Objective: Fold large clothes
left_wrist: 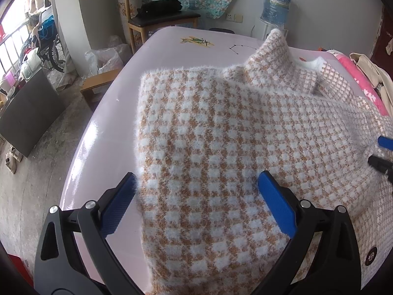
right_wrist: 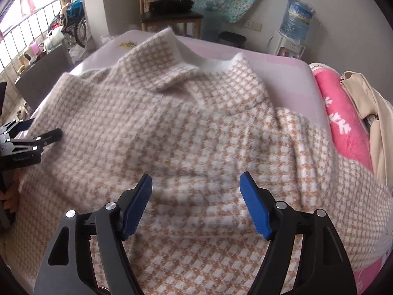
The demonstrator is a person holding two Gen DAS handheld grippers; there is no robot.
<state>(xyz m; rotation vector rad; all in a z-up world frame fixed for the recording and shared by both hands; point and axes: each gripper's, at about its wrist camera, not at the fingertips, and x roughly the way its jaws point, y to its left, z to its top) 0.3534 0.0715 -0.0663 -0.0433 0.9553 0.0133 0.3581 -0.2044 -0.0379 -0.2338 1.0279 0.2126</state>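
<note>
A fuzzy orange-and-white checked sweater (left_wrist: 221, 132) lies spread on the pale pink table (left_wrist: 103, 132), collar toward the far edge, its left part folded over the body. My left gripper (left_wrist: 196, 184) hovers open over the sweater's near left edge, blue pads wide apart with nothing pinched. In the right wrist view the same sweater (right_wrist: 172, 127) fills the frame and my right gripper (right_wrist: 196, 184) stands open above its middle, pads clear of the cloth. The right gripper's tips (left_wrist: 380, 152) show at the left view's right edge; the left gripper (right_wrist: 36, 137) shows at the right view's left edge.
A pink towel (right_wrist: 341, 123) and beige garments (right_wrist: 378, 123) are piled at the table's right side. Beyond the far edge stand a wooden chair (left_wrist: 162, 19) with a black bag and a water dispenser (left_wrist: 275, 7). Floor clutter and a wheelchair (left_wrist: 49, 44) lie to the left.
</note>
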